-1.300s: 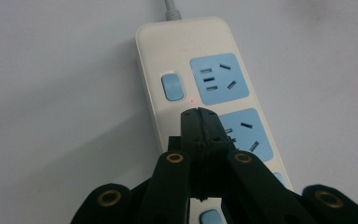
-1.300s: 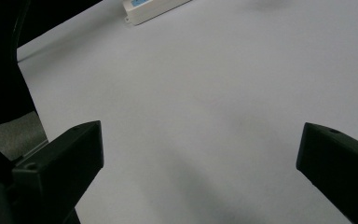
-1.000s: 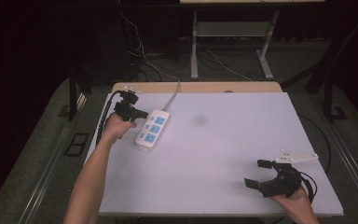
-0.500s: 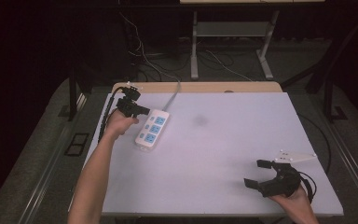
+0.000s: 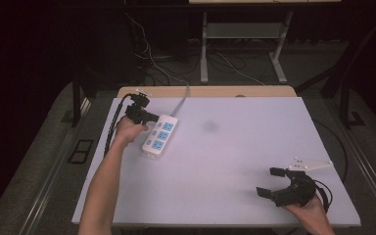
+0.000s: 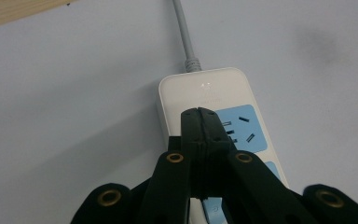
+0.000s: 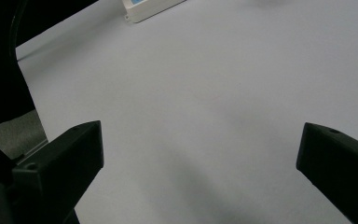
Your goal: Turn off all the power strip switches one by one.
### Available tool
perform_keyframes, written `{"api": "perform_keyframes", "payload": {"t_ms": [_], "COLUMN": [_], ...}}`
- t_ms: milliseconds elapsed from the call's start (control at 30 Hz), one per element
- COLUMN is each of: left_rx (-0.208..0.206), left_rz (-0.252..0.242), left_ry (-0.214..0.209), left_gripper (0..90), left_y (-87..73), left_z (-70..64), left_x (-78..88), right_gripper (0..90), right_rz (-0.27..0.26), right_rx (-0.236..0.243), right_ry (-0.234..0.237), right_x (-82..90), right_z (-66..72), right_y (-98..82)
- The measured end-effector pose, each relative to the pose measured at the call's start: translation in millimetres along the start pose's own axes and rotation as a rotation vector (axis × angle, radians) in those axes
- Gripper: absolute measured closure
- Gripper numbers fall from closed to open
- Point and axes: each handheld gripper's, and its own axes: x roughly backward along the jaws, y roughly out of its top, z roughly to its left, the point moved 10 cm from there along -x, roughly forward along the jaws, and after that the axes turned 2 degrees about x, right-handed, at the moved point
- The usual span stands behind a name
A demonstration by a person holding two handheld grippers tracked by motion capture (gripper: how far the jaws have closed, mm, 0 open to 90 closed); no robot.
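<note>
Power strip (image 5: 160,135) under clenched left gripper (image 6: 200,116); right gripper (image 5: 271,182) released, well apart.

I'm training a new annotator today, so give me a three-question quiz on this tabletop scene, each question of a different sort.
1. True or false: the left gripper has its jaws closed together over the power strip.
2. Multiple choice: the right gripper is (a) open over bare table, (b) shut on a cable, (c) holding the power strip.
3. Fill in: the power strip's socket faces are coloured ____.

Key: 1 true; 2 a; 3 blue.
</note>
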Motion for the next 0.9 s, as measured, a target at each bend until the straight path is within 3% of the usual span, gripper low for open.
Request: {"api": "perform_keyframes", "payload": {"t_ms": [567,900], "left_rx": [-0.007,0.025], "left_rz": [0.036,0.020], "left_ry": [-0.010,-0.029], "left_gripper": [89.2,89.3], "left_y": [-6.4,-5.5], "left_z": [-2.1,-1.5], "left_x": [-16.9,-18.3], "right_gripper": [0.5,0.5], "right_rz": [0.007,0.010], "right_rx": [0.000,0.004], "right_ry": [0.000,0.002], "right_x": [-0.7,-1.1], "right_z": [0.0,0.3], "right_y": [-0.9,-1.4]}}
